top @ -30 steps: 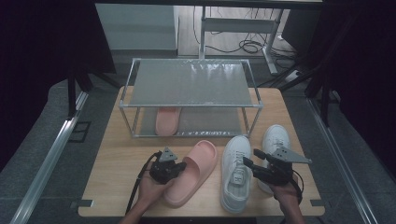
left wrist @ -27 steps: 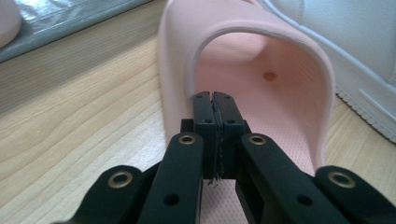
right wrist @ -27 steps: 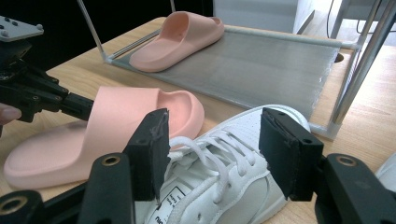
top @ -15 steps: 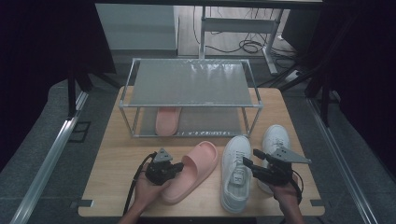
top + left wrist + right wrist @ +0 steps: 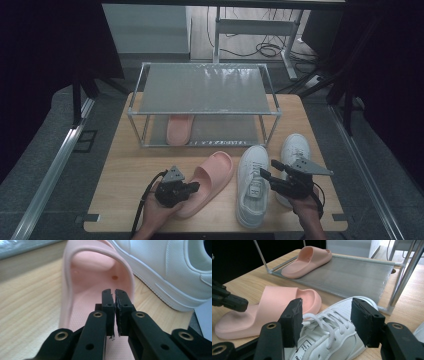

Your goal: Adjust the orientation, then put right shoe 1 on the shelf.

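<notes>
A pink slipper [image 5: 212, 177] lies on the table in front of the rack, toe toward it. My left gripper [image 5: 194, 187] is shut with nothing between its jaws, hovering over the heel end of that slipper [image 5: 82, 270]. Beside the slipper is a white sneaker [image 5: 253, 185]. My right gripper [image 5: 268, 168] is open, one jaw on each side of the sneaker's laced top [image 5: 329, 332]. In the right gripper view, the left gripper [image 5: 242, 305] shows at the left above the slipper [image 5: 274, 307].
A metal two-shelf rack [image 5: 205, 87] stands at the back of the wooden table [image 5: 125, 170], with a second pink slipper [image 5: 179, 129] on its lower shelf [image 5: 352, 275]. Another white sneaker [image 5: 295, 147] lies right of my right gripper. The table's front edge is close.
My left gripper has shifted slightly back toward the table's front edge, over the slipper's heel. The right gripper and the shoes have stayed put.
</notes>
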Demonstrator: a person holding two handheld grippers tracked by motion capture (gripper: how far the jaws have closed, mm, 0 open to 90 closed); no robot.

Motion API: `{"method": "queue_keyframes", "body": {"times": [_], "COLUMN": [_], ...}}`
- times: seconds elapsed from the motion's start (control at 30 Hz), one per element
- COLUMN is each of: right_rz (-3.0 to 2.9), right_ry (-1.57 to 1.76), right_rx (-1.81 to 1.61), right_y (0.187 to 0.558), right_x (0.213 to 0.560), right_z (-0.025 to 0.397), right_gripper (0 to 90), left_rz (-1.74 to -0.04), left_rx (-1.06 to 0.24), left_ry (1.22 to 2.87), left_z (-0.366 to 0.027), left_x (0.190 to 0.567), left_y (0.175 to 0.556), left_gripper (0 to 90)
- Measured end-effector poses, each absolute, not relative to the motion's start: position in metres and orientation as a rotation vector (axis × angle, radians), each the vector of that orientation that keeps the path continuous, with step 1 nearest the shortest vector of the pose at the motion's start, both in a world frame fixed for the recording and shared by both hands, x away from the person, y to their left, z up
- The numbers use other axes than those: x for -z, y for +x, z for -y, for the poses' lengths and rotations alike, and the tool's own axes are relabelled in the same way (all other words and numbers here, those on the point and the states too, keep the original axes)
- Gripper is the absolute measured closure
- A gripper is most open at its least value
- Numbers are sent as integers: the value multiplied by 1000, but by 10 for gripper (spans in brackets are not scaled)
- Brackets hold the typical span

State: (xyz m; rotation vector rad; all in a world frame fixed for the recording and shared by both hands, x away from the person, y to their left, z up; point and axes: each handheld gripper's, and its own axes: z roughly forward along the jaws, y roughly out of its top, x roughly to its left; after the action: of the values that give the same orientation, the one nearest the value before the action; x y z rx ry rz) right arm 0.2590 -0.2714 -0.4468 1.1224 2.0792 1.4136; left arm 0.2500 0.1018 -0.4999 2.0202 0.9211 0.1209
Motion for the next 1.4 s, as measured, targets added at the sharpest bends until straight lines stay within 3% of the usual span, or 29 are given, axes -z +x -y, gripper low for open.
{"method": "queue_keyframes", "body": {"times": [0.3, 0.57, 1.13, 1.4], "right_rz": [-2078, -2077, -2075, -2077], "right_ry": [1127, 1124, 1127, 1124], "right_rx": [-1413, -1417, -1414, -1417], "right_y": [259, 260, 260, 259], "right_x": [447, 447, 447, 446], "right_z": [272, 271, 272, 272], "right_gripper": [428, 428, 428, 428], "left_rz": [-902, -907, -902, -916], "left_rx": [-116, -122, -125, -157], "left_ry": [2040, 2035, 2075, 2101], "left_z": [-90, -81, -56, -45], "left_x": [501, 499, 505, 509], "left_y": [245, 246, 257, 265], "left_gripper": [723, 665, 666, 754]}}
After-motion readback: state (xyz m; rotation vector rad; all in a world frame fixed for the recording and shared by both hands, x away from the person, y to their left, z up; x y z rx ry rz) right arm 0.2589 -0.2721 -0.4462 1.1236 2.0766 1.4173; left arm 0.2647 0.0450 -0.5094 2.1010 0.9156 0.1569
